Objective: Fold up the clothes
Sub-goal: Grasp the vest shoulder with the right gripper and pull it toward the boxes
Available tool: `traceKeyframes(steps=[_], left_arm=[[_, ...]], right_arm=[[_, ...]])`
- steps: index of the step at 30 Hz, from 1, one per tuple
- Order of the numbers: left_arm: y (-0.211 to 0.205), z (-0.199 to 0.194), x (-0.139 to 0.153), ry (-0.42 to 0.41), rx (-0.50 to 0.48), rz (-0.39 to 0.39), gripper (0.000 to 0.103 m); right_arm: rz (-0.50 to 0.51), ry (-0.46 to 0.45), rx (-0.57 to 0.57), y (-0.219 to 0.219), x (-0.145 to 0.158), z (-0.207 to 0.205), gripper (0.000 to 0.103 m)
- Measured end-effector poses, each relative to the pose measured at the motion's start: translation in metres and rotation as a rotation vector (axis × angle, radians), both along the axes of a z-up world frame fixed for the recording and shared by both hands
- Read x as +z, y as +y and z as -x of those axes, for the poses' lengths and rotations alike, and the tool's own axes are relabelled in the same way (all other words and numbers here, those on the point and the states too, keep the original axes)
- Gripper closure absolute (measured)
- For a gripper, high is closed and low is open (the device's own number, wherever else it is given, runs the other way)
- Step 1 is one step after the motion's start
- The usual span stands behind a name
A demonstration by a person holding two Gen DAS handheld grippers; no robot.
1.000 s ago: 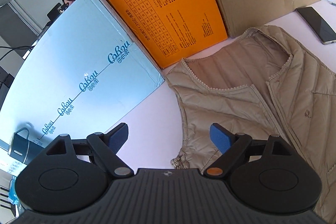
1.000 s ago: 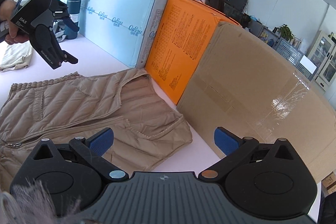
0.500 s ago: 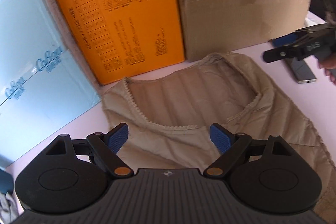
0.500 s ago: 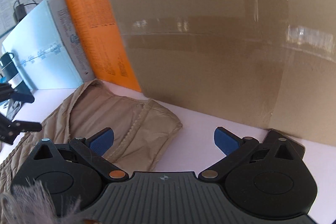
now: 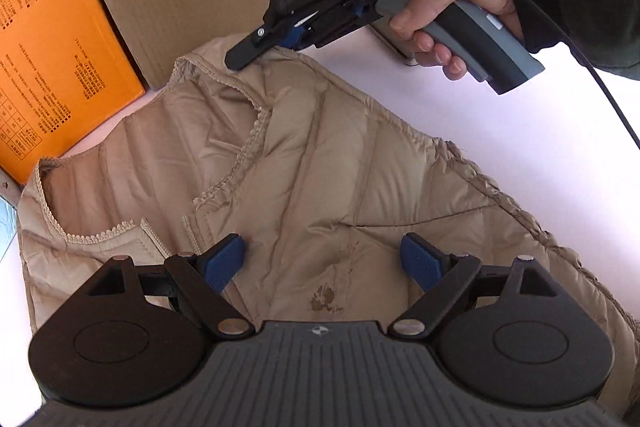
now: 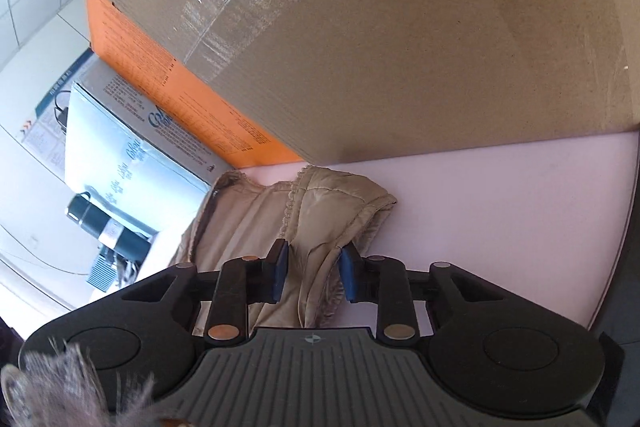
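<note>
beige quilted vest point(image 5: 320, 163) looked soft, light, slippery. right gripper point(image 6: 312, 275) had closed partway around its shoulder by the cardboard box point(image 6: 400, 27); left gripper point(image 5: 324, 263) was spread wide over the chest, best grabbed at a hem.

Right gripper closing in on the vest
Its jaws are narrowing around the vest's point(image 6: 320, 203) far shoulder, as the left gripper point(image 5: 322, 261) is swinging over the front panel.
</note>
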State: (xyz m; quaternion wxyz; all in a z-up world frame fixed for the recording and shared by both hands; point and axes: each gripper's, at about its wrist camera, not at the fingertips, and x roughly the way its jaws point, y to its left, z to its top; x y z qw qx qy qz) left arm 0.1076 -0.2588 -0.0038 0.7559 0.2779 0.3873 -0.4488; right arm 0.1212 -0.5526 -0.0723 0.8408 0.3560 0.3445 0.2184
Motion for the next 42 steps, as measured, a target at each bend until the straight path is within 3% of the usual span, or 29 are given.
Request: traceKeyframes(steps=[2, 4, 8, 11, 12, 14, 19, 21, 26, 30, 33, 35, 37, 39, 42], left_arm=[[0.0, -0.002, -0.002, 0.009, 0.023, -0.001, 0.013], [0.0, -0.001, -0.003, 0.006, 0.04, -0.004, 0.011], [-0.002, 0.002, -0.003, -0.014, 0.057, -0.02, 0.011], [-0.002, 0.004, -0.003, -0.03, 0.075, -0.031, 0.001], [-0.002, 0.004, -0.003, -0.032, 0.08, -0.033, 0.0], [-0.002, 0.004, -0.003, -0.03, 0.083, -0.032, 0.0], [-0.003, 0.011, -0.003, -0.046, 0.081, -0.036, 0.0], [-0.001, 0.009, -0.004, -0.05, 0.082, -0.036, 0.0], [-0.002, 0.018, 0.003, -0.099, 0.074, -0.032, 0.001], [-0.011, 0.021, 0.009, -0.177, 0.039, 0.024, 0.002], [-0.027, 0.014, 0.005, -0.13, 0.016, 0.02, 0.002], [-0.035, 0.005, -0.001, -0.077, 0.04, -0.025, 0.0], [-0.034, -0.003, -0.001, -0.031, 0.083, -0.04, 0.0], [-0.028, -0.007, -0.002, -0.007, 0.113, -0.047, 0.0], [-0.019, -0.01, -0.003, 0.011, 0.143, -0.046, 0.0]], right_arm=[[-0.117, -0.054, -0.014, -0.002, 0.002, 0.0, 0.091], [-0.166, -0.103, -0.054, 0.001, 0.007, -0.001, 0.091], [-0.053, -0.077, -0.069, 0.018, 0.009, -0.018, 0.093], [0.038, -0.057, -0.062, 0.028, 0.006, -0.03, 0.093], [0.11, -0.062, -0.061, 0.032, 0.008, -0.032, 0.093], [0.358, -0.103, -0.045, 0.049, 0.017, -0.035, 0.094], [0.933, -0.279, 0.097, 0.106, 0.023, -0.026, 0.095], [1.012, -0.318, 0.112, 0.117, 0.017, -0.024, 0.095], [0.984, -0.304, 0.084, 0.117, 0.017, -0.027, 0.095], [0.938, -0.274, 0.067, 0.102, 0.021, -0.022, 0.094], [0.93, -0.272, 0.057, 0.101, 0.022, -0.019, 0.093], [0.846, -0.254, 0.04, 0.094, 0.026, -0.018, 0.082], [0.654, -0.258, 0.061, 0.081, 0.033, -0.01, 0.033], [0.577, -0.282, 0.067, 0.078, 0.038, 0.005, 0.024], [0.496, -0.278, 0.077, 0.073, 0.041, 0.025, 0.024]])
